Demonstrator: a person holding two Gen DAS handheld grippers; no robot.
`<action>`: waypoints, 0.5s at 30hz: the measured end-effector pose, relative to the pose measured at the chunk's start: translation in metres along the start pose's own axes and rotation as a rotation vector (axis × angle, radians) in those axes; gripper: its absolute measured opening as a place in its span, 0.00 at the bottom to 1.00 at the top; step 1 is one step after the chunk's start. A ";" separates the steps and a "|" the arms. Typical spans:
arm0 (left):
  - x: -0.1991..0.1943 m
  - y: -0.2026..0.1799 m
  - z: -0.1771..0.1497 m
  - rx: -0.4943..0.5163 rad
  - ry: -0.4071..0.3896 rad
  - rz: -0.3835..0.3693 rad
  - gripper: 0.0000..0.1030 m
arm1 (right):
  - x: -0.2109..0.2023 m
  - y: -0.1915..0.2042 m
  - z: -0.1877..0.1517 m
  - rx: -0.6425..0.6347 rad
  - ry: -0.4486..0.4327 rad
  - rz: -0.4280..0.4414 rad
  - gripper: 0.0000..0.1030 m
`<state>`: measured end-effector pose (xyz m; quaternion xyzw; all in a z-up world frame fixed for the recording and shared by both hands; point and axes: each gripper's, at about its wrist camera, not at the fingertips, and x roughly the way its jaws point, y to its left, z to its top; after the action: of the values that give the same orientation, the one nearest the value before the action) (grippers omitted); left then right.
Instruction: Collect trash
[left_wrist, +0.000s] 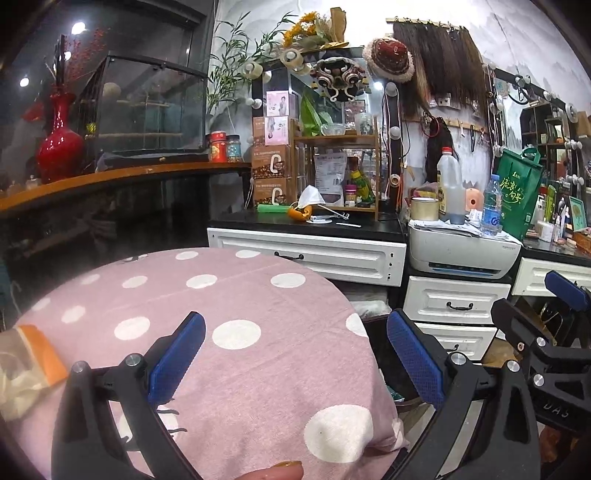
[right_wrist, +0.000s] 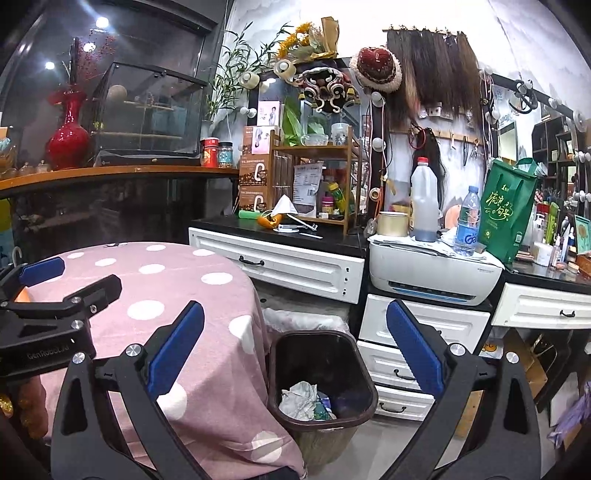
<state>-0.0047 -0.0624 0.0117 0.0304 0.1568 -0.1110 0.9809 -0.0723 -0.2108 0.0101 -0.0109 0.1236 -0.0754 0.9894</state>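
Both grippers are spread wide and hold nothing: the left gripper (left_wrist: 295, 362) hovers over the polka-dot table (left_wrist: 229, 295), the right gripper (right_wrist: 295, 354) above the bin (right_wrist: 354, 369) just below it. The bin already holds crumpled paper (right_wrist: 301, 400). Left of the left gripper lies a clear wrapper (left_wrist: 26, 365) with an orange edge, seemingly the next piece. Peel (right_wrist: 267, 220) and a mask (right_wrist: 284, 205) lie far ahead on the counter (right_wrist: 332, 240).

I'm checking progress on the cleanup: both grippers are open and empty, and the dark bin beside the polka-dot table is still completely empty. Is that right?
Not quite. The dark bin is not empty: the right wrist view shows crumpled white paper and other scraps at its bottom. The rest holds: the left gripper and right gripper are open and empty, and the bin stands beside the polka-dot table.
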 end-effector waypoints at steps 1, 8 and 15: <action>0.000 0.000 0.000 0.001 0.001 -0.002 0.95 | 0.001 -0.001 0.000 0.002 0.004 0.001 0.94; 0.000 0.000 -0.002 0.000 0.006 -0.002 0.95 | 0.006 -0.002 -0.003 0.008 0.025 0.005 0.94; 0.000 0.000 -0.003 0.002 0.009 -0.001 0.95 | 0.006 -0.002 -0.003 0.007 0.028 0.001 0.94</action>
<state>-0.0052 -0.0618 0.0093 0.0316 0.1610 -0.1114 0.9801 -0.0670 -0.2136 0.0061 -0.0064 0.1370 -0.0756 0.9877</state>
